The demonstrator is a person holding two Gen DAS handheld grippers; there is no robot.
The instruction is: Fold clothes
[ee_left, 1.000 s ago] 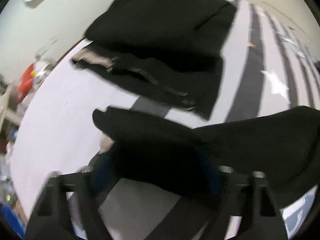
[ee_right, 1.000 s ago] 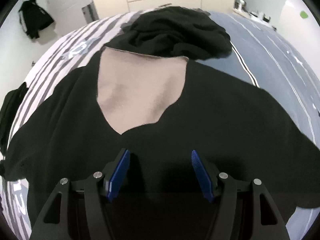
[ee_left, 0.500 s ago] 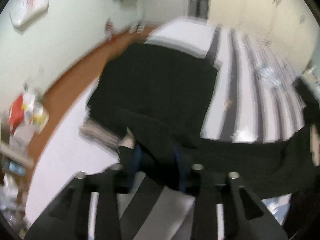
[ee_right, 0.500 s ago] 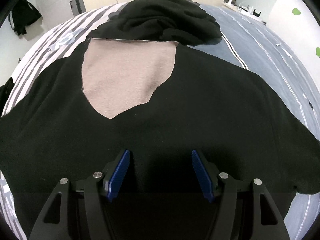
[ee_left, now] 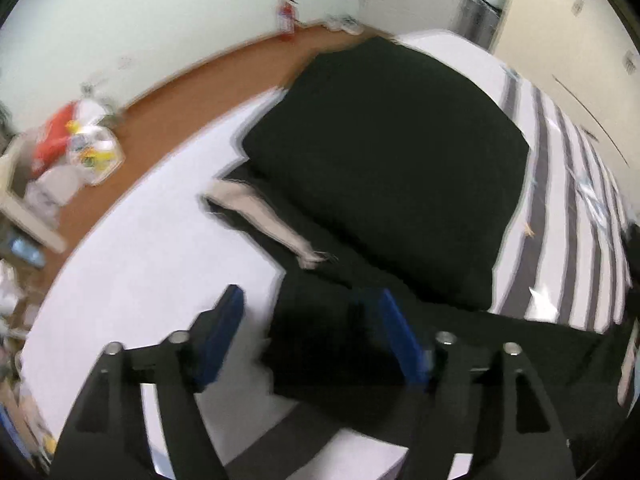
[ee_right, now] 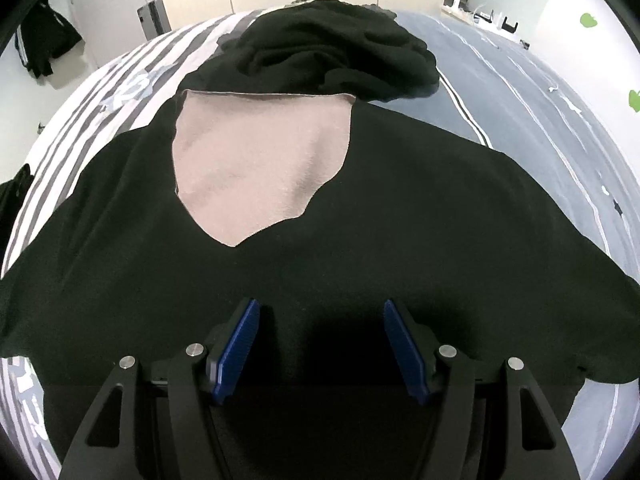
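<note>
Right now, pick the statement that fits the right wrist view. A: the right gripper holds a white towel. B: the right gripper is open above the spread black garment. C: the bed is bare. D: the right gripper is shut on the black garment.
B: the right gripper shows its blue pads wide apart, with the spread black garment lying flat beneath and nothing between them.

Two grippers appear, the left gripper and the right gripper. The bed carries one spread black garment and one crumpled black pile; its left edge holds one folded stack.
</note>
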